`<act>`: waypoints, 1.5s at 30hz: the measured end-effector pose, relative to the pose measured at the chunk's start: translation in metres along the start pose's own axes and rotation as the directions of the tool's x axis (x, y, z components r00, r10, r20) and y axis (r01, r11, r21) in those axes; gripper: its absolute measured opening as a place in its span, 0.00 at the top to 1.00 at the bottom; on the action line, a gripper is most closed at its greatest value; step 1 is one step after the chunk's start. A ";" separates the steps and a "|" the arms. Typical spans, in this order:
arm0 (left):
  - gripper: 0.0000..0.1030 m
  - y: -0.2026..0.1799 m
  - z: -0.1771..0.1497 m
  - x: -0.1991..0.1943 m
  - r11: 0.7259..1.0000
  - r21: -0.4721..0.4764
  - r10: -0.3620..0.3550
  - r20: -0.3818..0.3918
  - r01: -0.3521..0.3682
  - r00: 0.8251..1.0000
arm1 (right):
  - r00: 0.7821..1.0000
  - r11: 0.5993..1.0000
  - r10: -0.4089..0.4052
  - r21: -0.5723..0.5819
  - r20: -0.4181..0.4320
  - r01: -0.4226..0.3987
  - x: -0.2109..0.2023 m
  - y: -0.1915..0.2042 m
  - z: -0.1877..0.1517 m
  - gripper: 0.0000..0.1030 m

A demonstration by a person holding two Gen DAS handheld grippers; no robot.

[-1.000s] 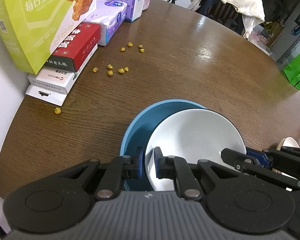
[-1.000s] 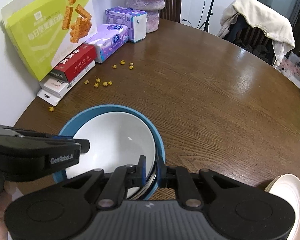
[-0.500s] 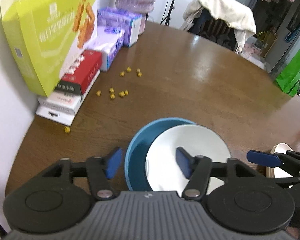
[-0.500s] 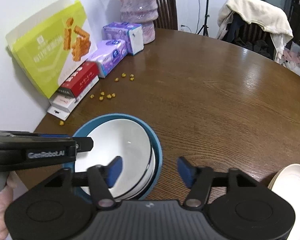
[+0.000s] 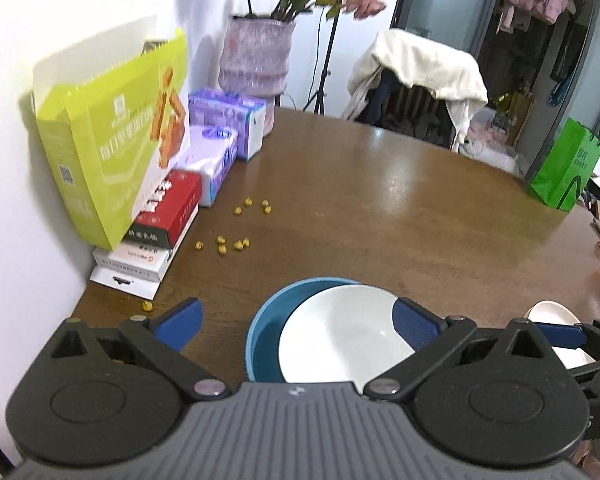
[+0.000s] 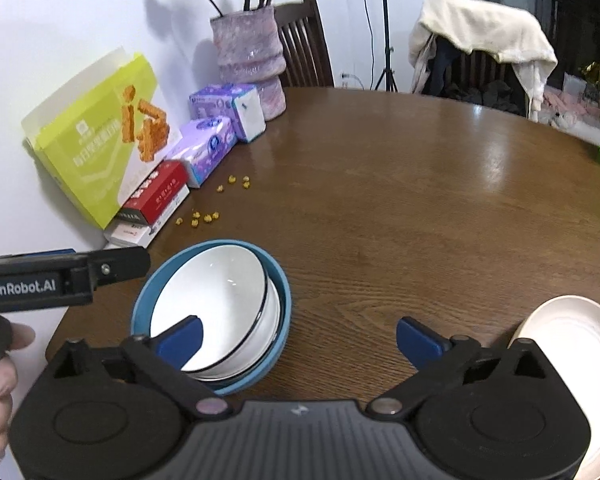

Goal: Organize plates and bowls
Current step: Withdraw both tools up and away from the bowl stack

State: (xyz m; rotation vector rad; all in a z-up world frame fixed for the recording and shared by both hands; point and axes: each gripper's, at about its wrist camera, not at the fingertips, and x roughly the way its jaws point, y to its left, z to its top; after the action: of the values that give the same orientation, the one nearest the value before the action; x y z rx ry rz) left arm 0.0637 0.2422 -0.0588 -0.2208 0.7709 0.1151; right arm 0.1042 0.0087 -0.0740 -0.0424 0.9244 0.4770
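On the brown bench I see the white bowl nested in the blue bowl at six o'clock, both hand-held grippers, left and right, just released and opening empty.

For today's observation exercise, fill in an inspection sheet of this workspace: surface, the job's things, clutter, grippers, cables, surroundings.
Surface: round wooden table, glossy, against a white wall.
Job's things: white bowl nested in the blue bowl; cream plate apart, at the table's near edge.
Clutter: yellow crumbs scattered; snack box, stacked boxes, tissue packs, flower vase along the wall.
Grippers: left gripper and right gripper opening, nothing between the jaws.
Cables: nothing seen on the table.
Surroundings: draped chair, green bag, tripod stand.
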 end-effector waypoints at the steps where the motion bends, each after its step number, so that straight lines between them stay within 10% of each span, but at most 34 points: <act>1: 0.00 -0.002 -0.001 -0.004 1.000 -0.001 0.001 0.014 -0.001 1.000 | 1.000 1.000 -0.001 -0.004 0.011 0.001 -0.003 -0.001 -0.001 0.00; 27: 0.00 -0.062 -0.049 -0.083 0.997 -0.037 0.071 0.145 -0.066 0.987 | 0.985 0.998 0.019 -0.068 0.171 -0.008 -0.094 -0.042 -0.054 0.00; 45: 0.00 -0.021 -0.035 -0.067 1.000 -0.010 0.027 0.117 -0.026 0.993 | 0.986 0.999 0.012 0.034 0.169 -0.018 -0.083 -0.028 -0.044 0.00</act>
State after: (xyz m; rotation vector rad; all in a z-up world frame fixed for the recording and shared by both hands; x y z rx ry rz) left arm -0.0039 0.2120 -0.0323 -0.2103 0.6565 0.1549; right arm 0.0404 -0.0583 -0.0409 0.0362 0.7673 0.4705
